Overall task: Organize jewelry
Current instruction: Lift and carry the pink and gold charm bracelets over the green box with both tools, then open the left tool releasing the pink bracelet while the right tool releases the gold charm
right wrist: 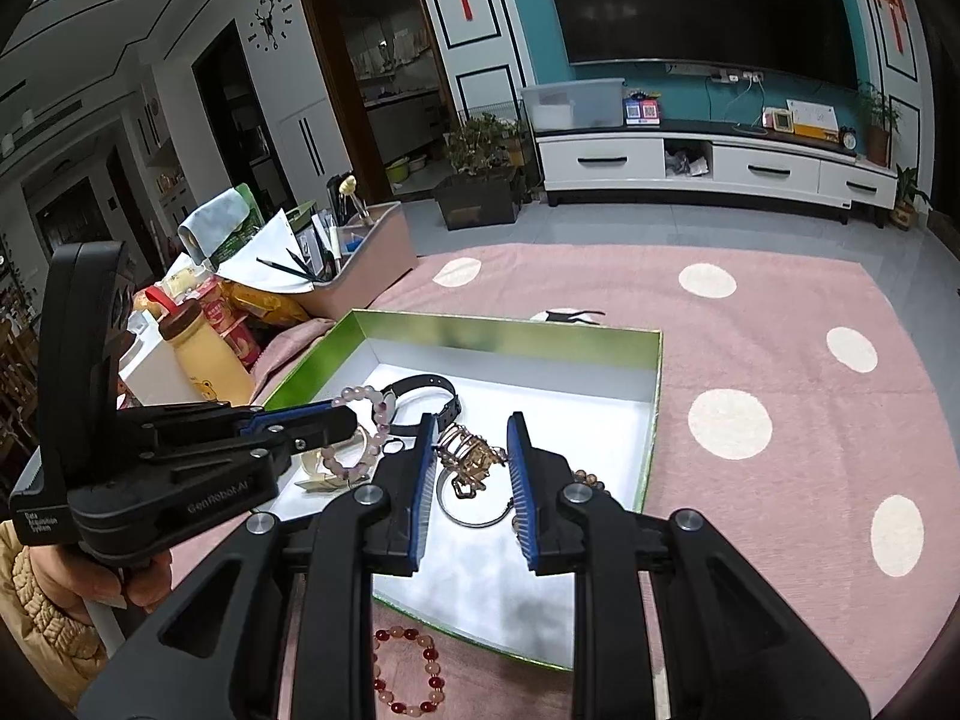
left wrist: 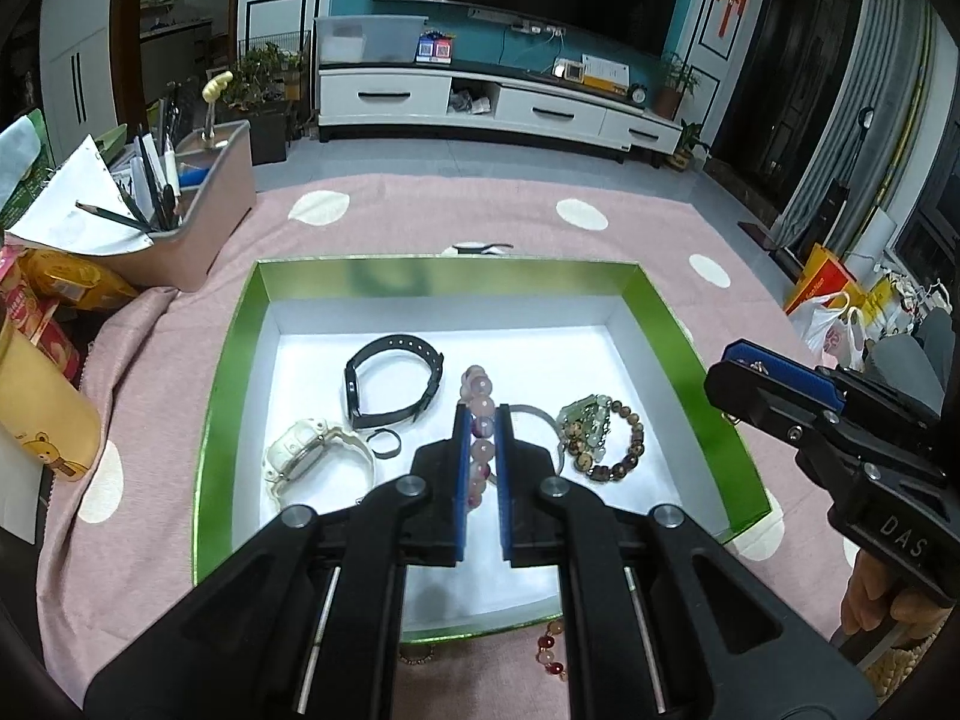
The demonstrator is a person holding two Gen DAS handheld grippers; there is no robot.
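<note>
A green box (left wrist: 240, 324) with a white floor lies on the pink cloth. My left gripper (left wrist: 482, 420) is shut on a pale pink bead bracelet (left wrist: 478, 387) and holds it over the box; it also shows in the right wrist view (right wrist: 360, 414). My right gripper (right wrist: 471, 432) is open, with a gold chain piece (right wrist: 471, 459) hanging from its right finger above the box. On the box floor lie a black band watch (left wrist: 393, 381), a white watch (left wrist: 306, 453), a small dark ring (left wrist: 384, 443), a silver bangle (right wrist: 474, 510) and a brown bead bracelet (left wrist: 618, 441).
A red and cream bead bracelet (right wrist: 408, 672) lies on the cloth just before the box's near edge. A pen holder (left wrist: 198, 204), snack packs (left wrist: 54, 288) and a yellow bottle (right wrist: 207, 354) stand at the left. A dark hair clip (left wrist: 480, 248) lies beyond the box.
</note>
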